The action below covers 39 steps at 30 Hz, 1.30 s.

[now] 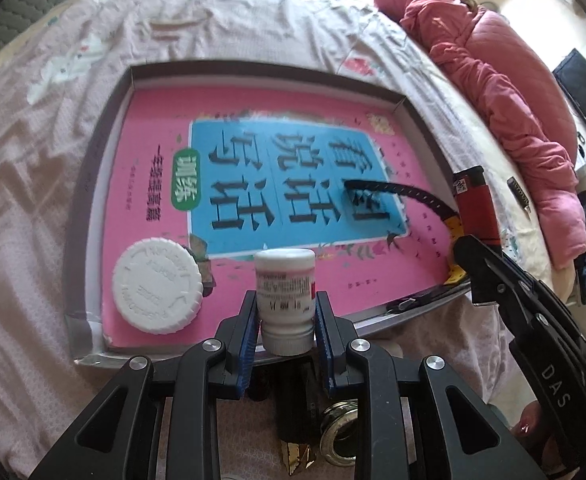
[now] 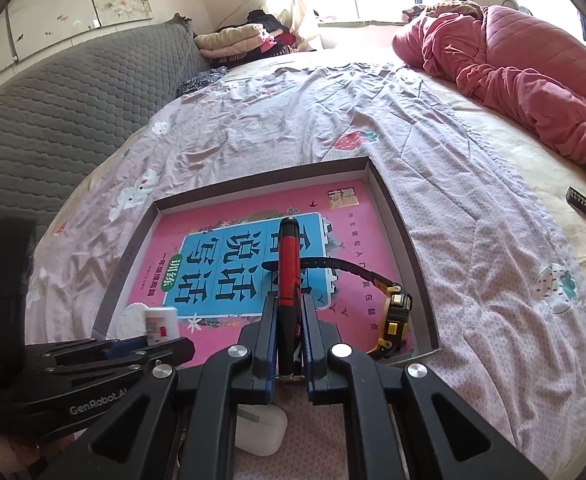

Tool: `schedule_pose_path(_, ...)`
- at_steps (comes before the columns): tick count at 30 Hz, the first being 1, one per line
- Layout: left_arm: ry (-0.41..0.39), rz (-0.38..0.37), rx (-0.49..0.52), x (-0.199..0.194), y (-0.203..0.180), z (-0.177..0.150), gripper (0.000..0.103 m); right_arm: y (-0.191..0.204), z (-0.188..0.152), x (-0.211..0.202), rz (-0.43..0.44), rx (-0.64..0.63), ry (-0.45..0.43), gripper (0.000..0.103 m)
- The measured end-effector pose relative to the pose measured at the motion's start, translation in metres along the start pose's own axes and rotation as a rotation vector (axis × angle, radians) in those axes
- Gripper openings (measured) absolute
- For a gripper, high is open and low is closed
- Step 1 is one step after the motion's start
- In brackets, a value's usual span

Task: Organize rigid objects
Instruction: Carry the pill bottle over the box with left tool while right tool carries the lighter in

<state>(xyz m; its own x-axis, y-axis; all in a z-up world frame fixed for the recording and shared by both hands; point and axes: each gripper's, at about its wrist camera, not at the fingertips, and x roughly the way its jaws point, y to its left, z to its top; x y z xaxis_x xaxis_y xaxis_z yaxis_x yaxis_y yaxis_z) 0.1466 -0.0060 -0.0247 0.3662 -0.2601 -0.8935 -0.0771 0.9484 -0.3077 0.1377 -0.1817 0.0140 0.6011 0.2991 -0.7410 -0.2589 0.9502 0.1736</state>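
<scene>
left gripper [image 1: 285, 314]: fingers clamped on small white pill bottle [image 1: 285, 300], over tray [image 1: 105, 152] near edge, 6 o'clock | right gripper [image 2: 289, 344]: fingers clamped on red lighter [image 2: 289, 268], above pink book [image 2: 221, 208] | white jar [image 1: 157, 285] at tray's 7 o'clock | watch [image 2: 393, 316] at 4 o'clock | tray on bed [image 2: 293, 120]

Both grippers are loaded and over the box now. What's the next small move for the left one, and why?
Probably lower the left gripper a little further and open it. It is shut on the small white bottle, which hangs over the near edge of the shallow box, beside the white cap. The pink book there looks bare enough for it.
</scene>
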Motion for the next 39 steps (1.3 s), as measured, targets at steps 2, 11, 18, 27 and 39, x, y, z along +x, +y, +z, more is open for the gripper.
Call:
schedule_pose_path(2,0.001,0.004,0.000,0.001,0.001,0.000,0.027,0.000,-0.001,0.004,-0.004,-0.002,0.009,0.011)
schedule_pose_path(11,-0.003,0.012,0.000,0.004,0.004,0.002,0.027,-0.001,-0.006,0.018,-0.001,0.008,0.048,0.011)
schedule_pose_path(18,0.006,0.018,-0.001,0.006,0.005,0.003,0.027,0.002,-0.008,0.029,0.007,0.005,0.084,0.011)
schedule_pose_path(27,0.009,0.024,0.013,0.007,0.003,0.003,0.027,0.005,-0.009,0.042,-0.004,-0.012,0.118,0.011)
schedule_pose_path(39,-0.002,0.032,0.023,0.007,0.001,0.002,0.027,-0.006,-0.007,0.046,-0.048,-0.006,0.116,0.011)
